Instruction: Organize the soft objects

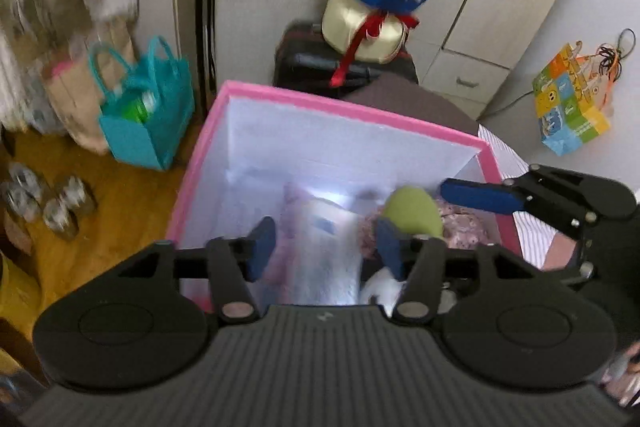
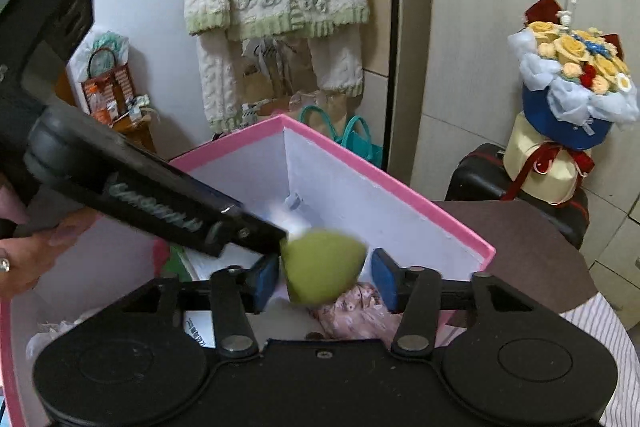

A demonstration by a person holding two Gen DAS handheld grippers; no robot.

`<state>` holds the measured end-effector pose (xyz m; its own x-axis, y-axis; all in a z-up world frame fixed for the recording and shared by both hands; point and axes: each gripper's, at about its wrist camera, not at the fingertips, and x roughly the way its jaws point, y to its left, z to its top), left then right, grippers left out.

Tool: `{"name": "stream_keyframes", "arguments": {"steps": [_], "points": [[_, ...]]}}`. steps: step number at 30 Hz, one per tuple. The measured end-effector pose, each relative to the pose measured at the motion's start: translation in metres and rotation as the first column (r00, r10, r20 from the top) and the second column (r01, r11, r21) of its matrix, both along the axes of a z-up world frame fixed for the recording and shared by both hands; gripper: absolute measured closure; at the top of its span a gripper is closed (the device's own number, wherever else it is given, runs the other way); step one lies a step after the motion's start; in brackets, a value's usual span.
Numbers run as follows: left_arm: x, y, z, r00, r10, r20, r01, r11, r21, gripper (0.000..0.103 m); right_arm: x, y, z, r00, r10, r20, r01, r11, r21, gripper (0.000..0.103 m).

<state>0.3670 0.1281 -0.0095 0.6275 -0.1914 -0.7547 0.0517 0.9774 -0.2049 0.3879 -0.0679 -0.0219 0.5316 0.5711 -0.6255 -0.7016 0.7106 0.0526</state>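
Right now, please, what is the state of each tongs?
Left tongs: open, holding nothing, over the pink box.
Right tongs: open; the green soft object sits between the fingers, not gripped.

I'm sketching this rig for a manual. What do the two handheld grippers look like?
Both the left gripper and right gripper are matte black, with two round side discs, silver pivot pins and blue-padded fingers. The left body is ribbed, with grey lettering along its side.

Blurred green plush (image 2: 322, 267), seemingly above pink box (image 2: 384, 179)
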Motion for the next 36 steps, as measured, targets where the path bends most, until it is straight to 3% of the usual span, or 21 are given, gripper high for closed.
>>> {"name": "stream_keyframes", "arguments": {"steps": [2, 7, 13, 26, 36], "points": [[-0.021, -0.001, 0.012, 0.998, -0.030, 0.061, 0.028, 0.999, 0.033, 0.041, -0.006, -0.009, 0.004, 1.000, -0.008, 0.001, 0.008, 1.000, 0.026, 0.042], [-0.076, 0.006, 0.040, 0.984, -0.056, 0.167, 0.053, 0.998, 0.021, 0.037, -0.042, -0.040, 0.020, 0.999, -0.038, 0.035, 0.033, 0.992, 0.124, 0.042], [-0.119, 0.004, 0.050, 0.971, -0.069, 0.228, 0.057, 0.997, 0.055, 0.037, -0.087, -0.067, 0.030, 0.995, -0.089, 0.041, 0.079, 0.977, 0.200, 0.042], [-0.201, -0.026, 0.067, 0.930, -0.191, 0.315, 0.176, 0.981, 0.078, 0.032, -0.181, -0.082, 0.057, 0.973, -0.201, 0.110, 0.180, 0.968, 0.175, 0.037], [-0.244, -0.040, 0.057, 0.915, -0.202, 0.350, 0.176, 0.979, 0.103, 0.023, -0.239, -0.105, 0.060, 0.929, -0.318, 0.189, 0.281, 0.939, 0.198, 0.035]]}}
